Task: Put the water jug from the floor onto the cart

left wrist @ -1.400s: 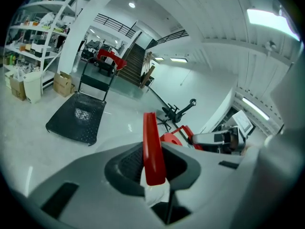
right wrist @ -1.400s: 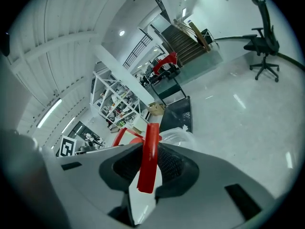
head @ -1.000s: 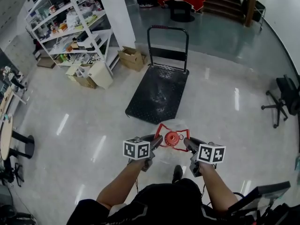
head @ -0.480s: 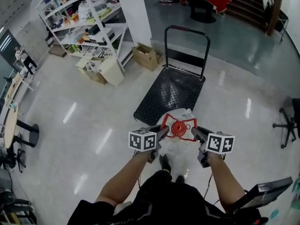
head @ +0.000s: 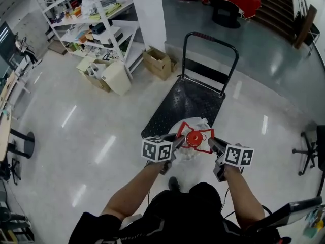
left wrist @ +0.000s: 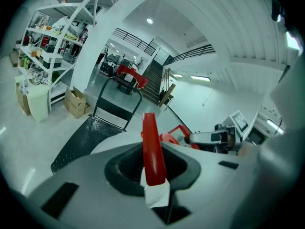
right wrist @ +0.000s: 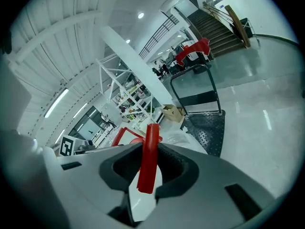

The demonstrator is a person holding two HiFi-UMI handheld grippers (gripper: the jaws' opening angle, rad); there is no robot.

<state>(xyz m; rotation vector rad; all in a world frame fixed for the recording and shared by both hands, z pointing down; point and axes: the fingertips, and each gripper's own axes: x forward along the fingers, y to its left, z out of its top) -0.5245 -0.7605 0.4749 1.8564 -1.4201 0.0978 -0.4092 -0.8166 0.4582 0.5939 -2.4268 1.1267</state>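
Nearest the camera, the left gripper [head: 176,141] and the right gripper [head: 211,143] flank the water jug [head: 188,154], each clamped on one side of its red handle [head: 184,128]; each gripper view shows a red bar of that handle pinched between the jaws. The jug hangs in the air between them, red cap [head: 193,138] up, at the near end of the cart [head: 179,103], and whether it is over the deck yet I cannot tell. The step in hand looks like the carry onto the deck. To do it well, hold both claws level so the handle does not twist, bring the jug well over the black deck before lowering, set it down upright short of the push bar [head: 210,38], and let go only once it stands. Beyond the cart lie cardboard boxes [head: 157,62] and white shelving [head: 86,19]
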